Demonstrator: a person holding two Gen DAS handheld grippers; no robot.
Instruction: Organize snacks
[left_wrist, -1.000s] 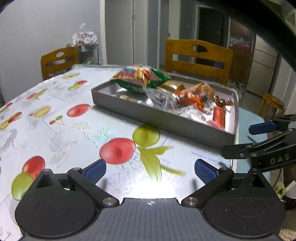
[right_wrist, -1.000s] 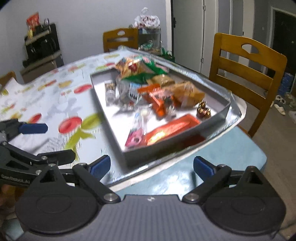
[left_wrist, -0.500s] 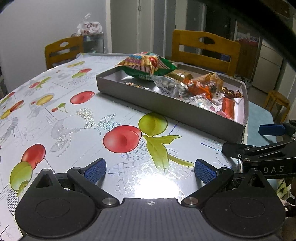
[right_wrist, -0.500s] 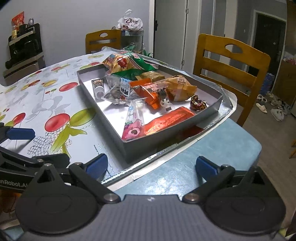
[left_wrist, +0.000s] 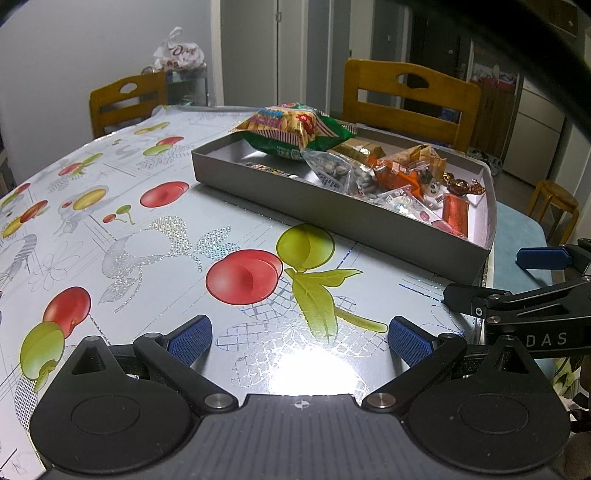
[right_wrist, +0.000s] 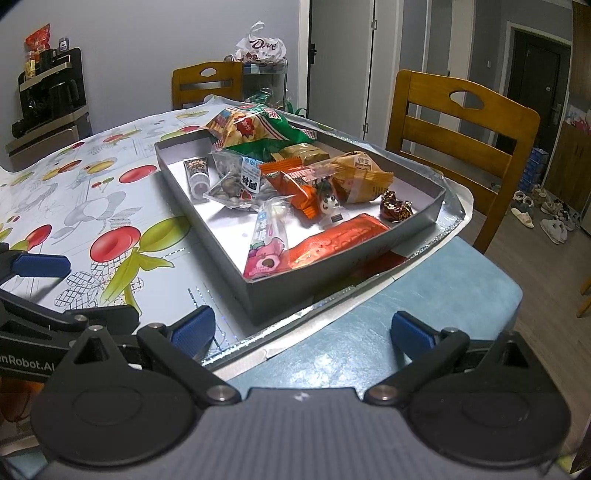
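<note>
Left gripper (left_wrist: 299, 336) and right gripper (right_wrist: 303, 328): jaws wide apart, nothing between them. The right's had just been opening. Snacks (right_wrist: 295, 184) lie in grey tray (right_wrist: 280, 291) on fruit-print tablecloth (left_wrist: 129, 240).

Both the left gripper (left_wrist: 299, 339) and the right gripper (right_wrist: 303, 330) are showing black linkage arms, silver screws, blue ribbed pads and white lettering.
</note>
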